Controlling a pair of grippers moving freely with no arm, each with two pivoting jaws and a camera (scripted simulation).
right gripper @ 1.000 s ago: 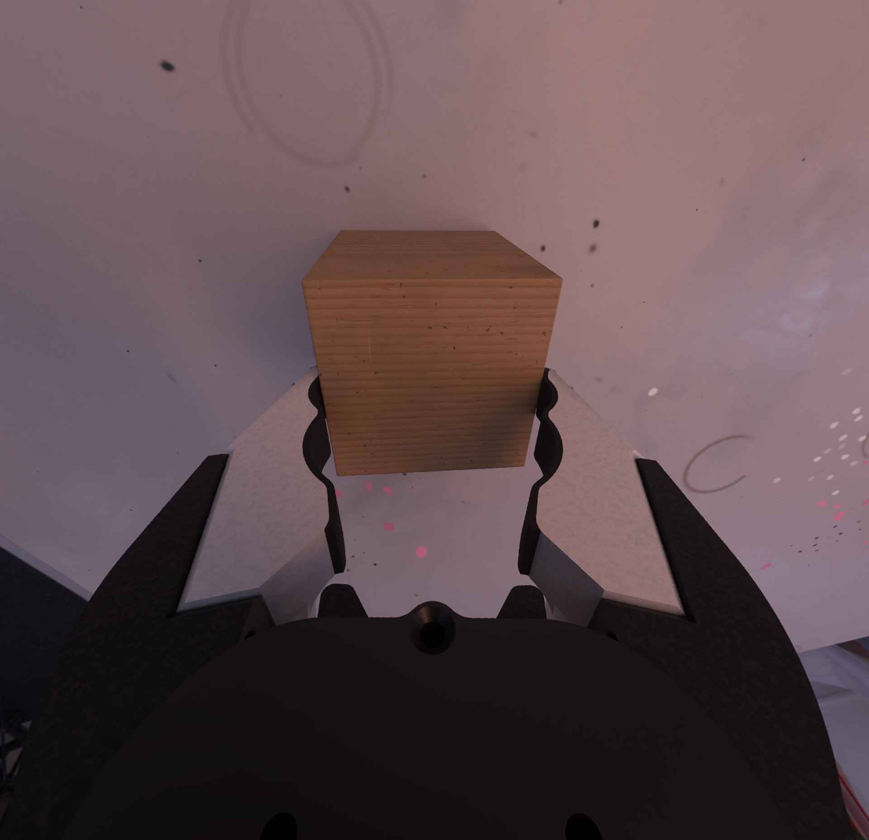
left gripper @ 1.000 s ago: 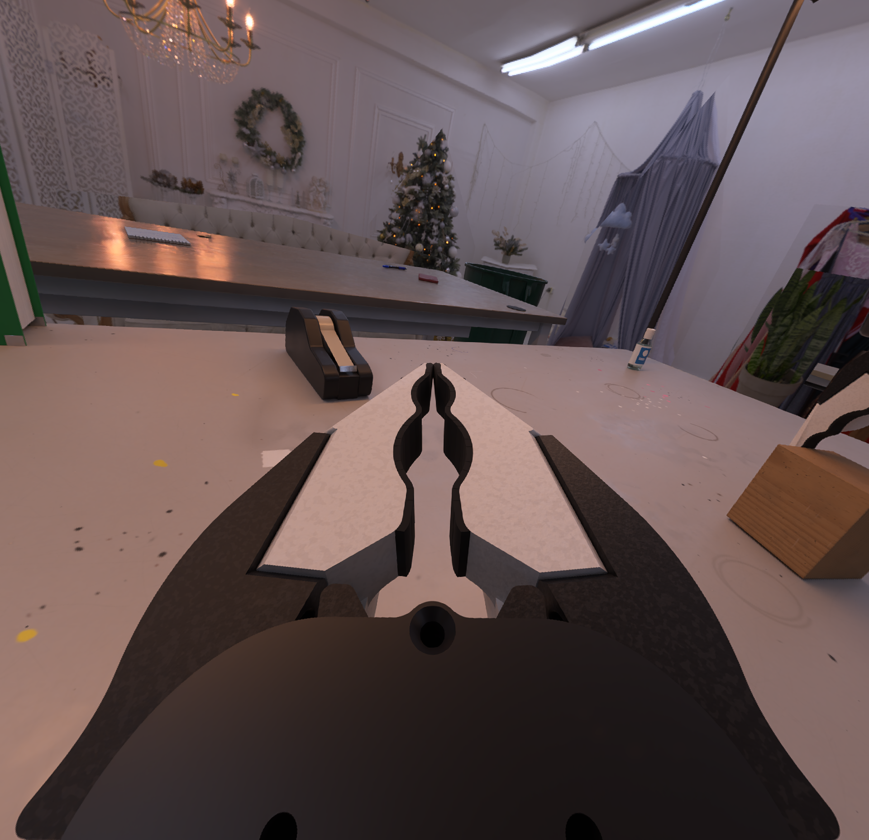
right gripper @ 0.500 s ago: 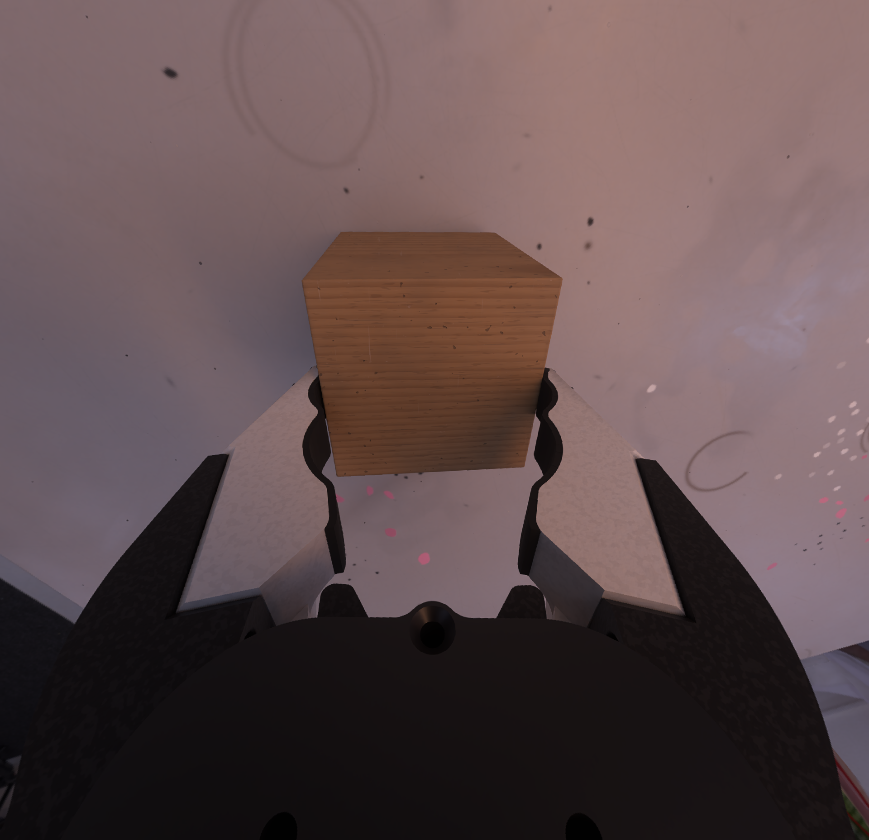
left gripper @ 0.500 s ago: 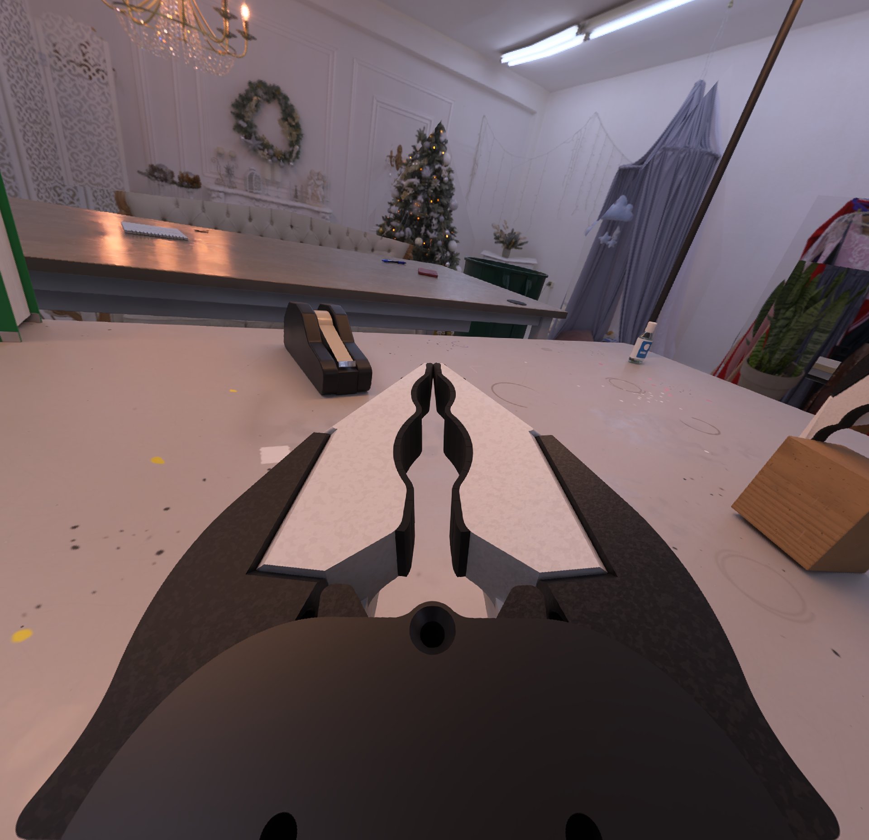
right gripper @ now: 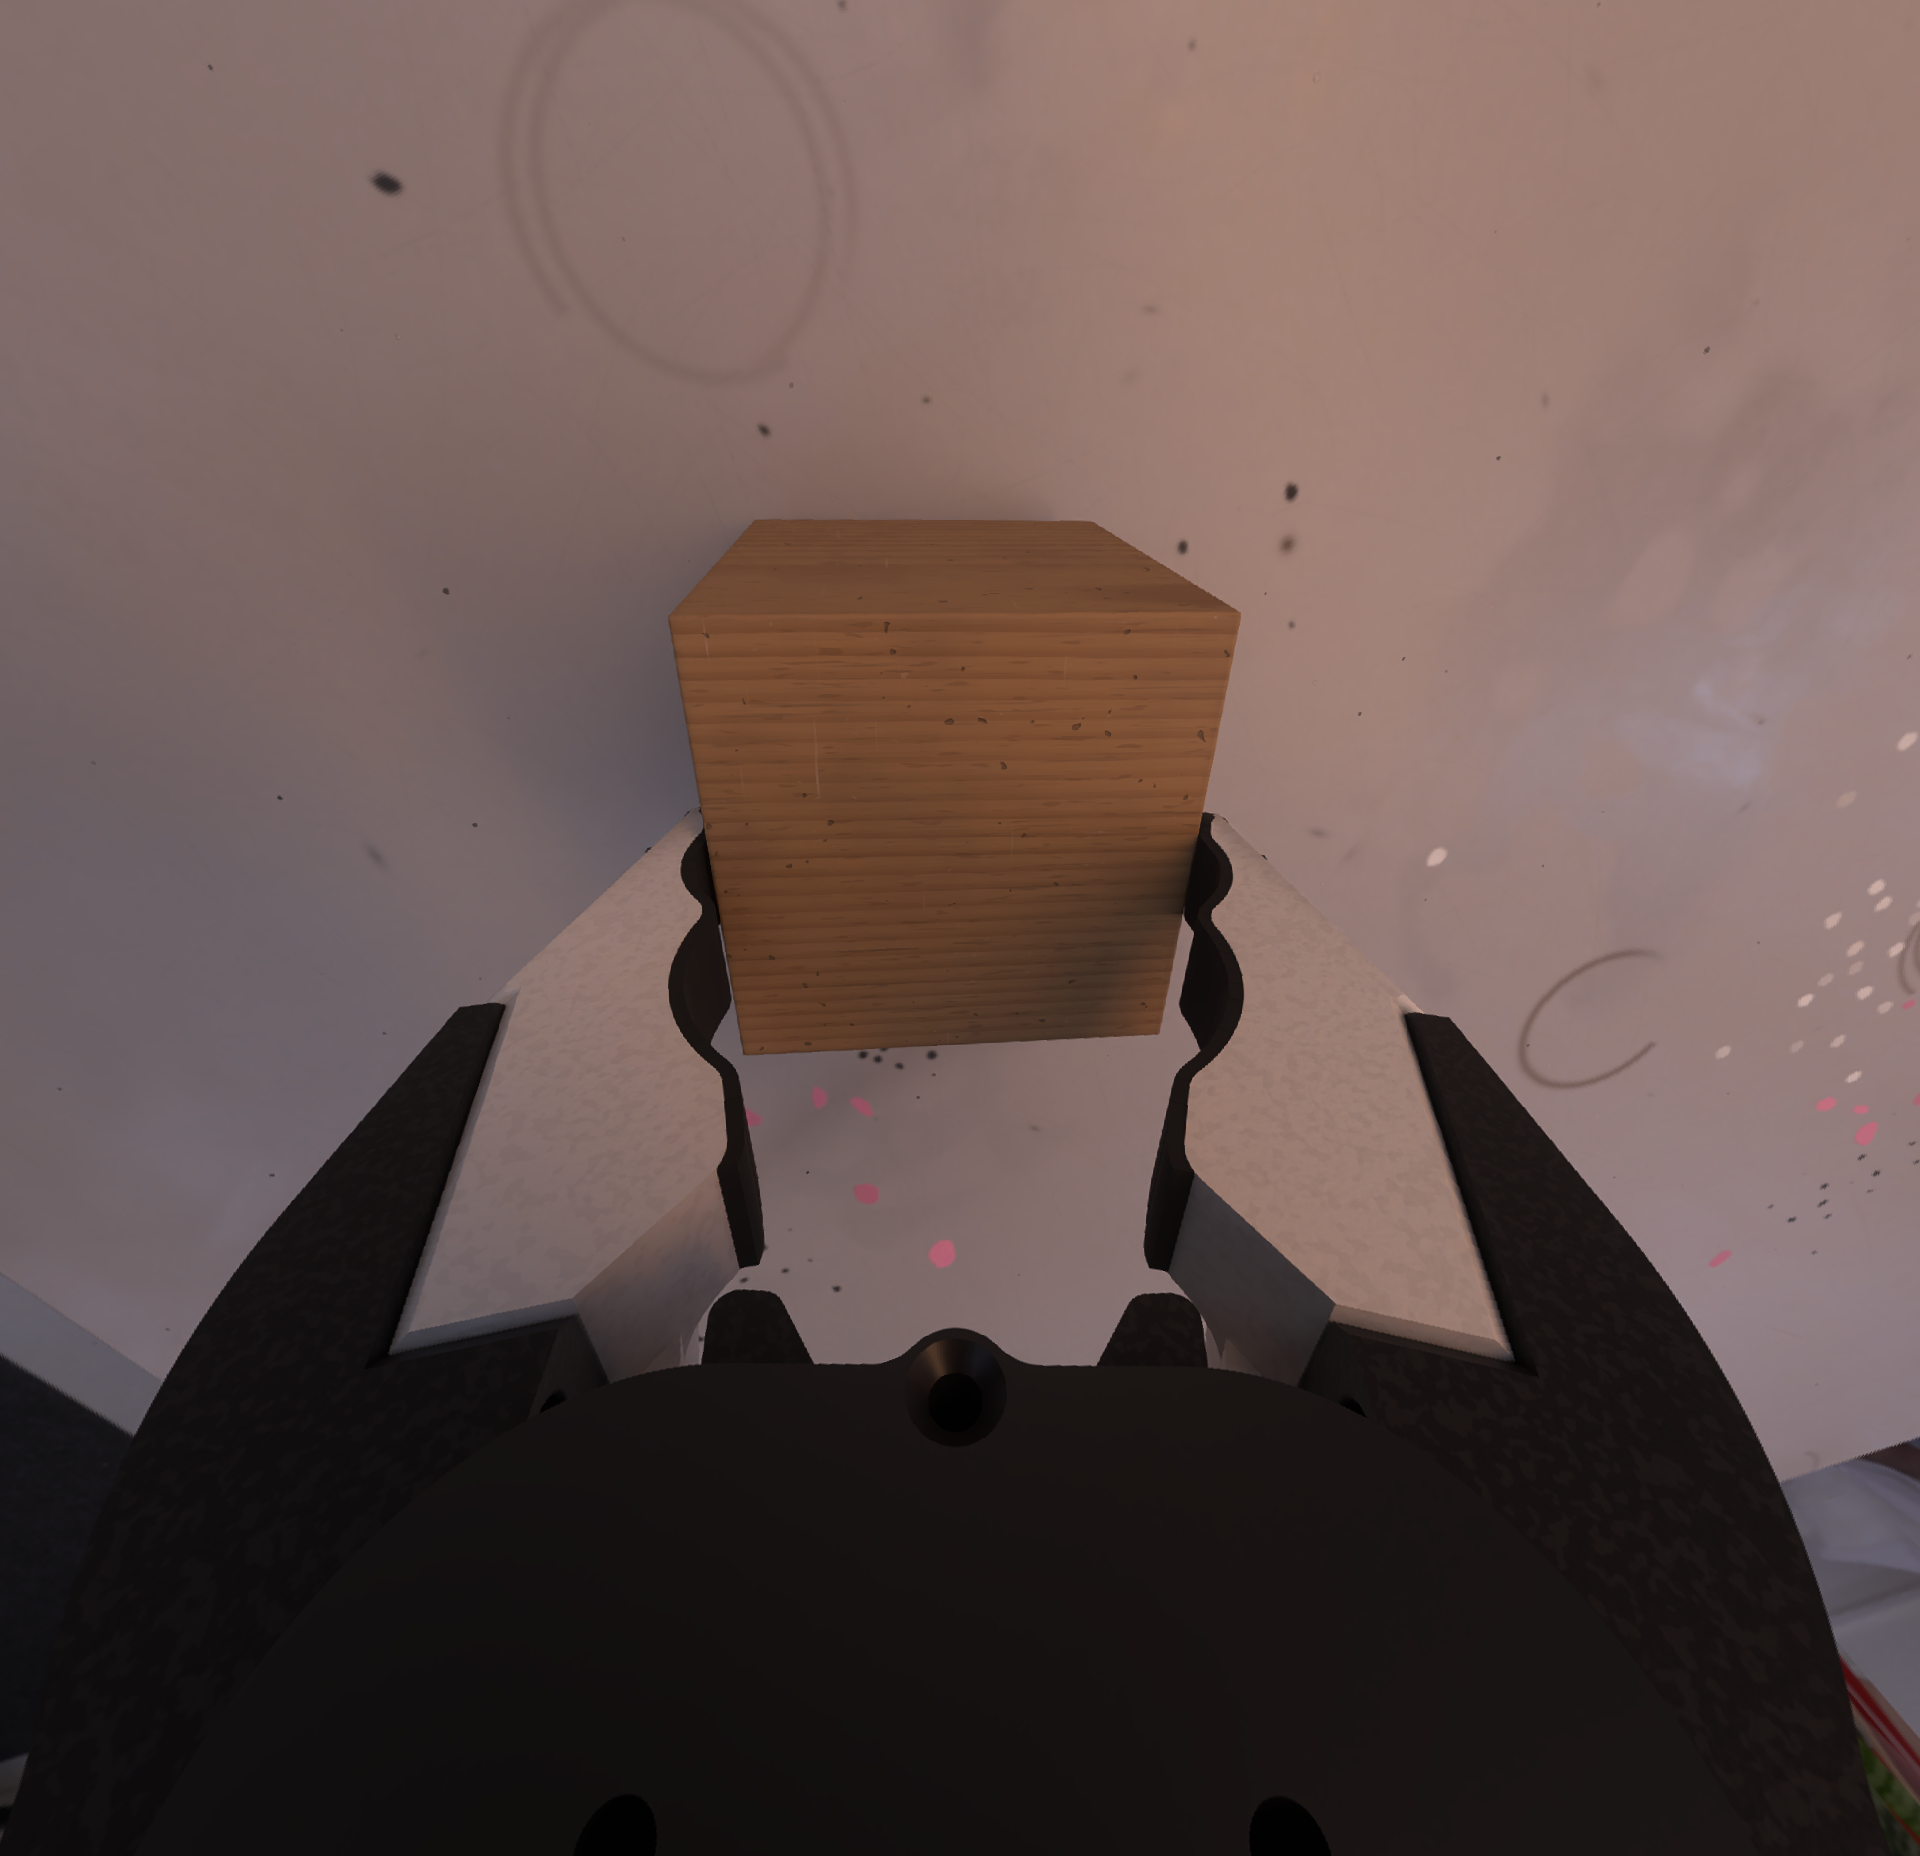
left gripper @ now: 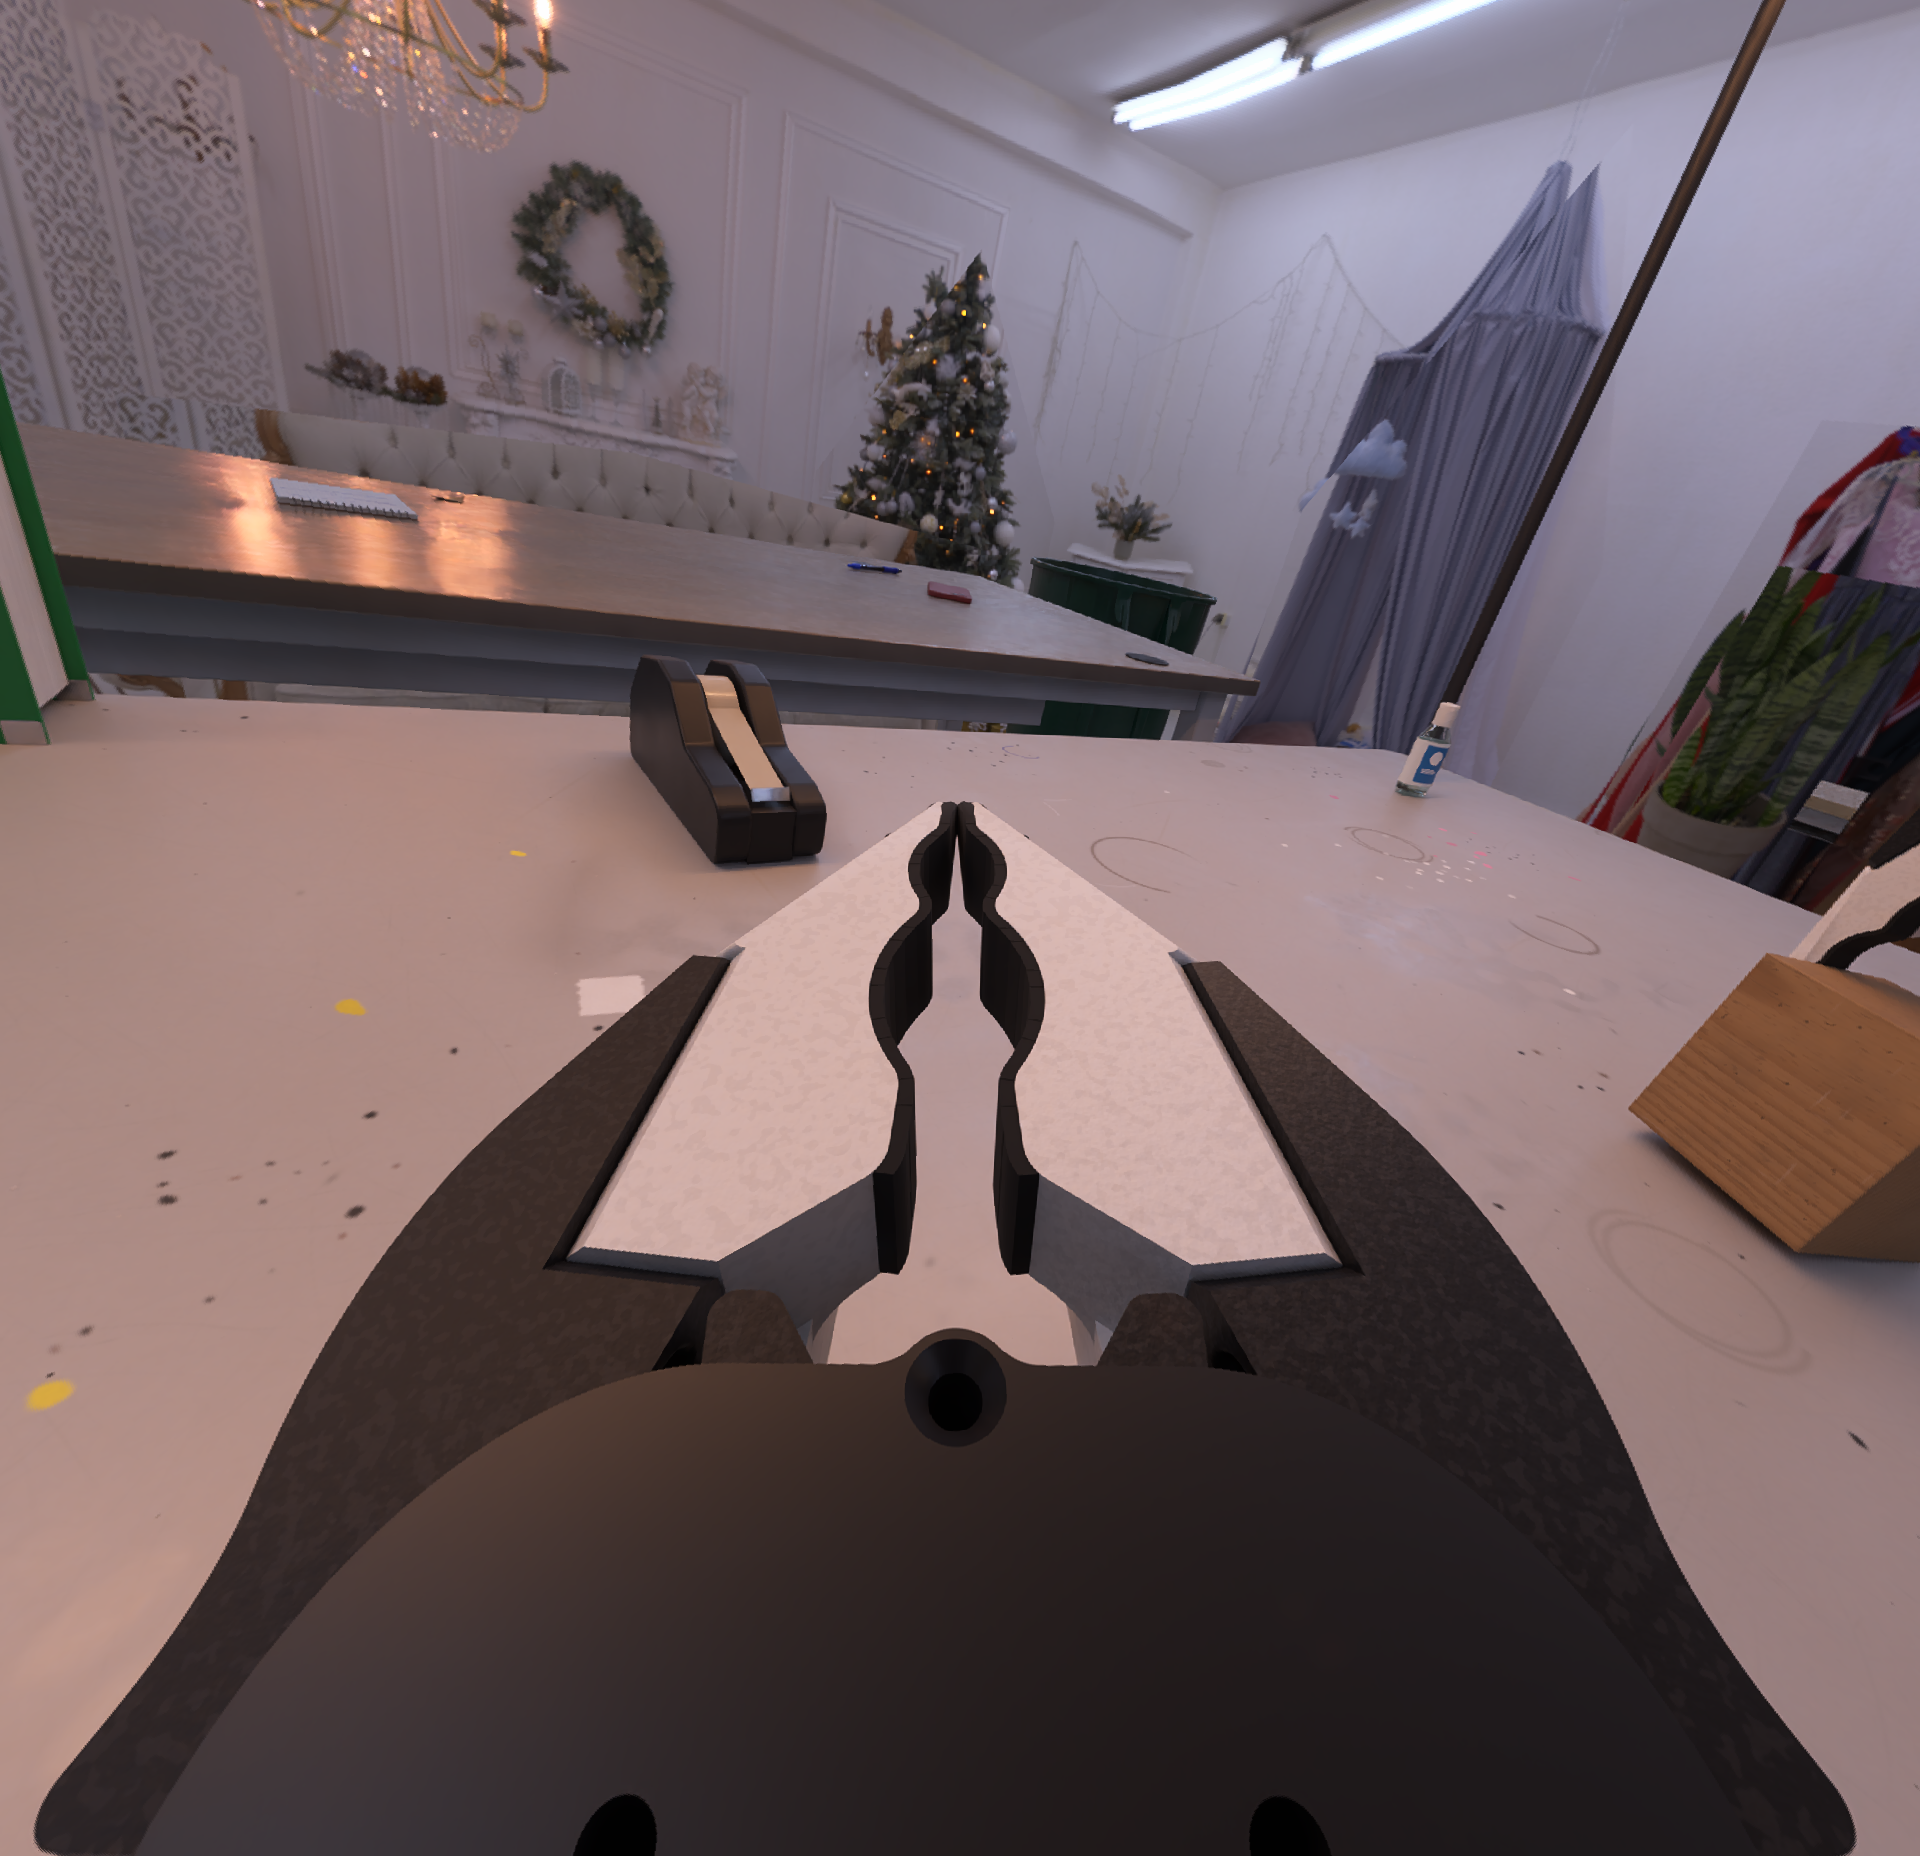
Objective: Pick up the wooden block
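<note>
The wooden block [right gripper: 951,798] is a light-brown cube. My right gripper [right gripper: 954,832] is shut on it, with one finger on each side face near the tips. In this view I look down on the white speckled table [right gripper: 312,559] past the block, which seems to hang a little above it. In the left wrist view the block [left gripper: 1782,1110] is at the far right, tilted, with a right finger [left gripper: 1870,939] showing behind it. My left gripper [left gripper: 956,811] is shut and empty, low over the table and pointing toward the far edge.
A black tape dispenser [left gripper: 727,778] stands just beyond my left fingertips. A small bottle [left gripper: 1430,757] stands at the table's far right edge. A long brown table [left gripper: 520,570] and a potted plant [left gripper: 1756,736] lie beyond the table.
The block stays clamped in my right gripper while the table marks under it shift slightly. In the left view the block has crept a little up, and the left gripper has barely moved.
</note>
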